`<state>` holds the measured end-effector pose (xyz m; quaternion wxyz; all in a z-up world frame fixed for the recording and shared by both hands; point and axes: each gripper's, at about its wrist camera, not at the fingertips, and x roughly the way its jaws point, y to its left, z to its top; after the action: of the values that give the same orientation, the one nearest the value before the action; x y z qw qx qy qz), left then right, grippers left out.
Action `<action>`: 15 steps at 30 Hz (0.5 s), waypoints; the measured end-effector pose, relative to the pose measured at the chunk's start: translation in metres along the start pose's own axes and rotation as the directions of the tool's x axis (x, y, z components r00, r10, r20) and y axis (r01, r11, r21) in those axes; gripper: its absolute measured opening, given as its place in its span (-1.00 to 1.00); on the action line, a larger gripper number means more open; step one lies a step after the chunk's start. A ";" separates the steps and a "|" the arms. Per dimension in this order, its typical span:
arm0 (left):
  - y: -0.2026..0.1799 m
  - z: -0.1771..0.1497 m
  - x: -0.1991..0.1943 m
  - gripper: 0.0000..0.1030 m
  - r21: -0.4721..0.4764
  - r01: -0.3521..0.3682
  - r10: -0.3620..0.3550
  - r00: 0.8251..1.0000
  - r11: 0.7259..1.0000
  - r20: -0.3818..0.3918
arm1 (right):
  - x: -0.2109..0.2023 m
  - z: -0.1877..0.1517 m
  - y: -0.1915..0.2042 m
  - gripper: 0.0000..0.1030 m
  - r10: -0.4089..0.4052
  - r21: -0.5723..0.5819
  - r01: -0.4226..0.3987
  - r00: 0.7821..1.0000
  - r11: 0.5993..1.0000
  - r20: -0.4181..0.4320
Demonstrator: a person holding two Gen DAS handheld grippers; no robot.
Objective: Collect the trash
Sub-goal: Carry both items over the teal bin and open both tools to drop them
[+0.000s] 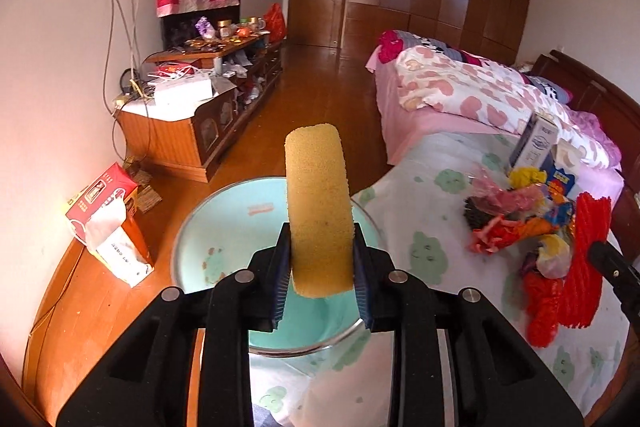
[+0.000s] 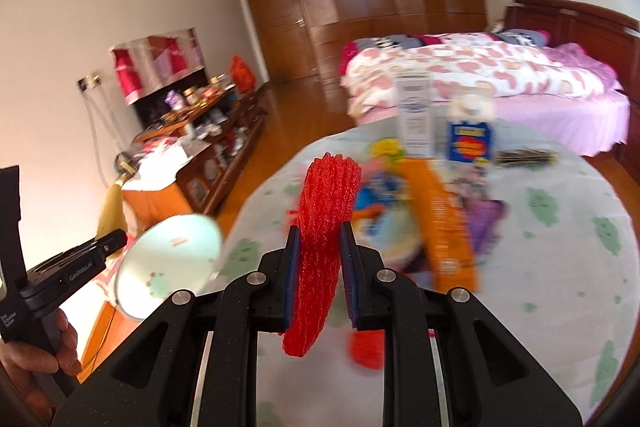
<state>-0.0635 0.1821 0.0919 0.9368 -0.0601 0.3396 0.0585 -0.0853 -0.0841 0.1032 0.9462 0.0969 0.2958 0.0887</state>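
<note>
My left gripper (image 1: 321, 239) is shut on a yellow sponge (image 1: 318, 207), which stands upright between the pads. It hangs over a pale teal bin (image 1: 188, 227) at the table's left edge. My right gripper (image 2: 320, 239) is shut on a red foam net (image 2: 326, 227) and holds it above the table. In the right wrist view the left gripper (image 2: 116, 239) and the sponge (image 2: 110, 211) show at the left, beside the bin (image 2: 172, 259), with a person's hand below. In the left wrist view the right gripper (image 1: 612, 267) and the net (image 1: 588, 259) are at the right edge.
A heap of coloured wrappers (image 1: 516, 223) lies on the cloud-print tablecloth (image 1: 420, 195). A white carton (image 2: 414, 119), a blue carton (image 2: 470, 135) and an orange box (image 2: 448, 223) are with it. A tissue box (image 1: 108, 215) sits left; a bed (image 1: 480, 95) behind.
</note>
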 end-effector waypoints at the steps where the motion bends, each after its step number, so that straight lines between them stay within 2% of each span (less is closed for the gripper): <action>1: 0.006 0.001 0.002 -0.46 -0.005 -0.012 0.012 1.000 1.000 -0.004 | 0.009 0.001 0.012 -0.61 0.022 -0.014 -0.022 1.000 1.000 -0.015; 5: 0.033 0.000 0.016 -0.45 -0.032 -0.056 0.055 0.998 0.998 -0.036 | 0.042 -0.001 0.062 -0.61 0.092 -0.079 -0.097 0.994 0.992 -0.062; 9: 0.049 -0.010 0.033 -0.45 -0.051 -0.067 0.062 0.994 0.996 -0.087 | 0.082 -0.007 0.104 -0.60 0.142 -0.127 -0.159 0.981 0.979 -0.133; 15: 0.062 -0.020 0.056 -0.45 -0.069 -0.072 0.062 0.988 0.995 -0.139 | 0.131 -0.023 0.146 -0.60 0.151 -0.155 -0.199 0.950 0.968 -0.273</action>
<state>-0.0429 0.2444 0.0357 0.9061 -0.0871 0.4022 0.0981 -0.0084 0.0898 0.0480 0.8926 0.0241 0.3977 0.2109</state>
